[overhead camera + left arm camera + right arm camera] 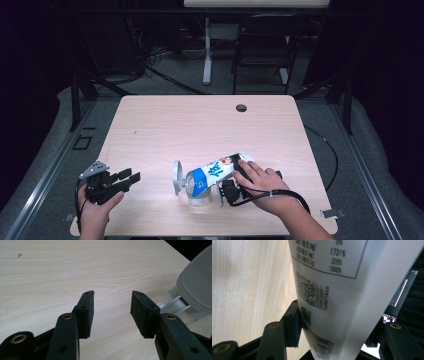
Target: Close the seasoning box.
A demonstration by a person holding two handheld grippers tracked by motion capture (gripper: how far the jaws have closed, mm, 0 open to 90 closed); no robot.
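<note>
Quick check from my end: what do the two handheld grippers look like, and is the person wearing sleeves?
Both are black two-jaw tools. The left gripper carries a grey three-cornered plate on top; its jaws end in flat black rectangular pads on arms with brass-coloured pivot rings. A black cable loops from the right gripper. The forearms show no sleeves.

The bench (165, 125) is pale wood with fine grain and a dark round hole near its far edge. The carton (220, 170) is white with a blue band, blue lettering and a red spot; its back carries black print, a barcode and a green mark. The container (197, 192) beneath is clear with a grey-white lid. Both grippers (122, 180) (337, 340) are black.
</note>
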